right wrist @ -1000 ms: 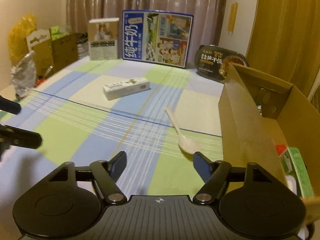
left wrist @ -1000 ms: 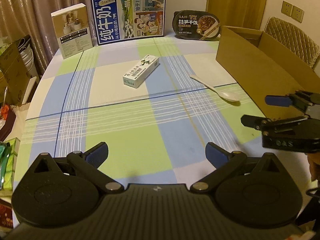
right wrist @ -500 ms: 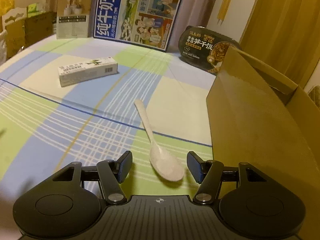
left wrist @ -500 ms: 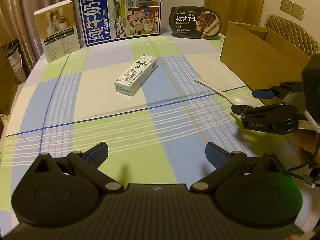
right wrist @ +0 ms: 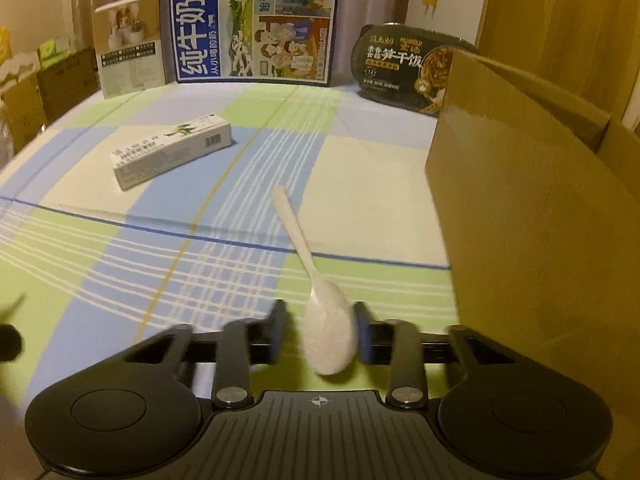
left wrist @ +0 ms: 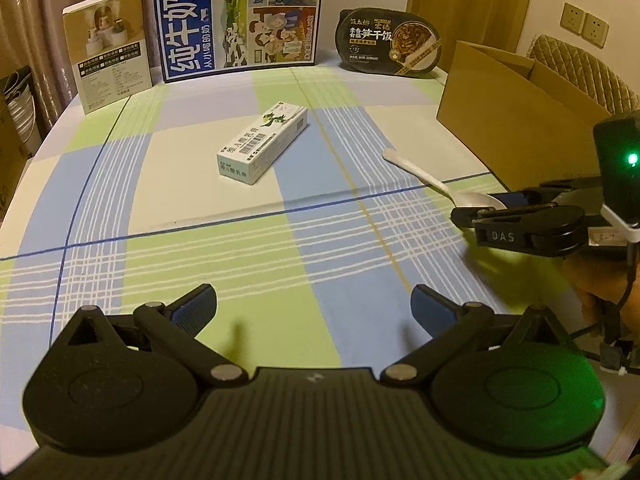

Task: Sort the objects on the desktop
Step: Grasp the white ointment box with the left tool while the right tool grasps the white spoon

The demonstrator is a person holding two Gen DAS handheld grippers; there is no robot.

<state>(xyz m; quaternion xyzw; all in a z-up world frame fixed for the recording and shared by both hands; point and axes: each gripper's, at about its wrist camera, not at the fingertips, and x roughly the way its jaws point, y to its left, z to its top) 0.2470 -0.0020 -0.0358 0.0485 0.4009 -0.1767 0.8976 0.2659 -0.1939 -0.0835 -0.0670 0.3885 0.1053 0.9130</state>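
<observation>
A white plastic spoon point(right wrist: 316, 288) lies on the checked tablecloth, its bowl towards me. My right gripper point(right wrist: 320, 330) has its jaws around the bowl, narrowed; a small gap still shows on the left side. In the left wrist view the spoon point(left wrist: 436, 182) and the right gripper point(left wrist: 486, 206) are at the right. A white and green carton point(left wrist: 264, 142) lies mid-table; it also shows in the right wrist view point(right wrist: 172, 150). My left gripper point(left wrist: 314, 308) is open and empty, low over the near table.
An open cardboard box point(right wrist: 532, 184) stands right of the spoon, also visible in the left wrist view point(left wrist: 516, 100). At the back stand a blue milk carton point(left wrist: 240, 16), a beige box point(left wrist: 108, 48) and a black meal tray point(left wrist: 392, 42).
My right gripper moved forward onto the spoon's bowl and its jaws narrowed around it. My left gripper moved forward a little and stayed open.
</observation>
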